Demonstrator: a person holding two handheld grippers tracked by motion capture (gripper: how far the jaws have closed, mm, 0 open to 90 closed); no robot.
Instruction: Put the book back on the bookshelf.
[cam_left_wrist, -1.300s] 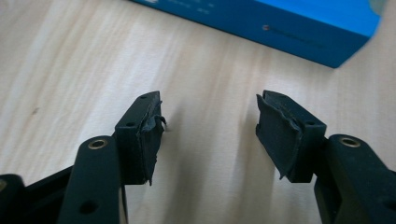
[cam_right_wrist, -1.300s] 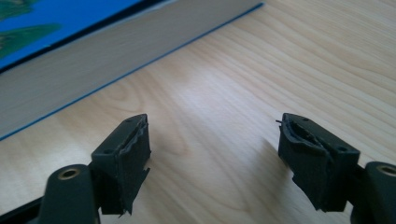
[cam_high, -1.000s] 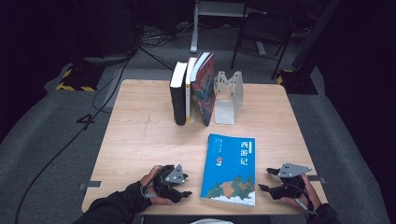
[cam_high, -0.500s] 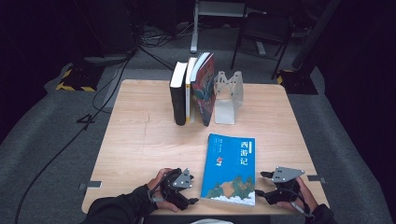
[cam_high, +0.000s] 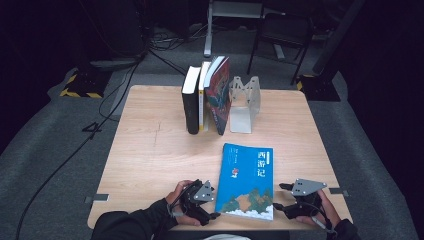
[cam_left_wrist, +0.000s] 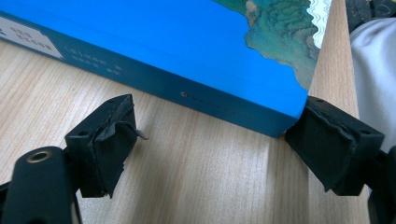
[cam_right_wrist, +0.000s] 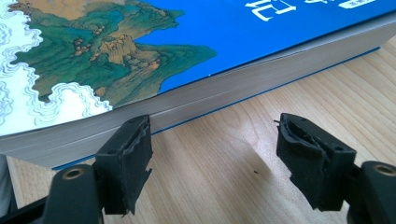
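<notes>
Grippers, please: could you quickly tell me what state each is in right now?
Left gripper: open, jaws empty, at the blue book's spine.
Right gripper: open, jaws empty, at its page edge.

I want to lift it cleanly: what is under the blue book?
The blue book lies flat on the wooden table, bare beside its spine and page edge. Whatever is beneath its middle is covered.

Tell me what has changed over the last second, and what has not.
The left gripper slid right, up to the blue book's spine edge. The right gripper shifted slightly left, to the page edge. Both have open jaws; nothing is gripped. The book, the standing books and the metal bookend stayed put.
</notes>
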